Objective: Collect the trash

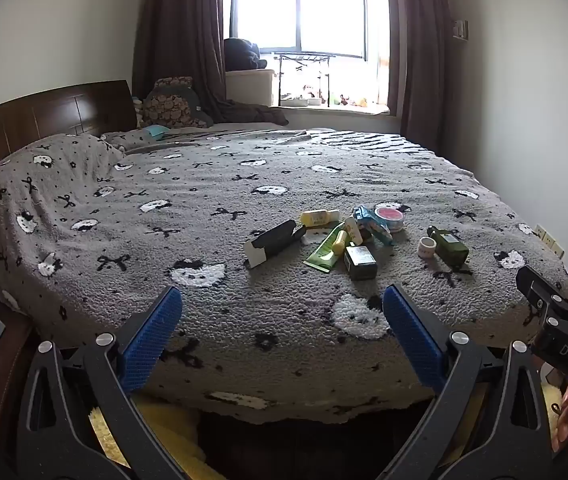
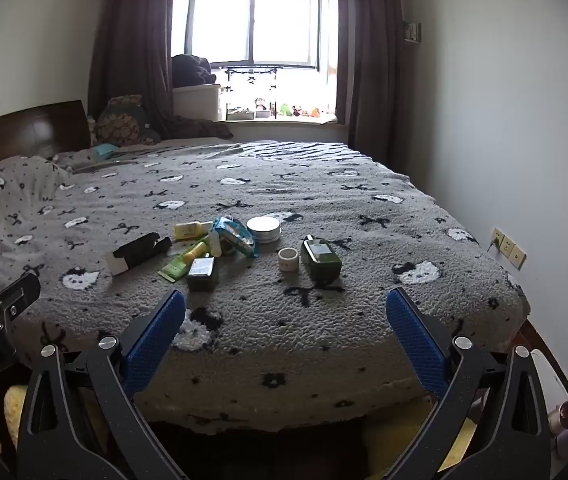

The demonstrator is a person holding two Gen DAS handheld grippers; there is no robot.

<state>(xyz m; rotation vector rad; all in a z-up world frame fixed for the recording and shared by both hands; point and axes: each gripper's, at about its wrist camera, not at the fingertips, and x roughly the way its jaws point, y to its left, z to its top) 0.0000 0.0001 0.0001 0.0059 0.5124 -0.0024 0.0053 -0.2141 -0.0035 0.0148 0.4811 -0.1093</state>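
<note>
Standing at the foot of the bed, I see both tongs held out over its near edge, angled down a little, with nothing in either. The left gripper (image 1: 281, 330) has its blue ribbed pads spread wide apart, and the right gripper (image 2: 286, 332) is just as wide and just as empty.

All the trash lies in one loose cluster on the grey fleece bedspread with white cat faces and black bows (image 1: 163, 200), well ahead of both tools. From the left: a black carton with a white end flap (image 1: 271, 242), a small yellow bottle (image 1: 320, 217), a flattened green tube (image 1: 324, 250), a dark green square box (image 1: 360, 263), a crinkled blue wrapper (image 1: 372, 224) and a round tin with a pink lid (image 1: 390, 218). Slightly apart to the right sit a small white jar (image 2: 288, 258) and a dark green glass bottle lying on its side (image 2: 320, 260), just beside each other.

By my reckoning the job has not begun: every piece remains on the bed, none is gripped, and I can see no bin or bag anywhere in view, so where it all goes I cannot tell
</note>
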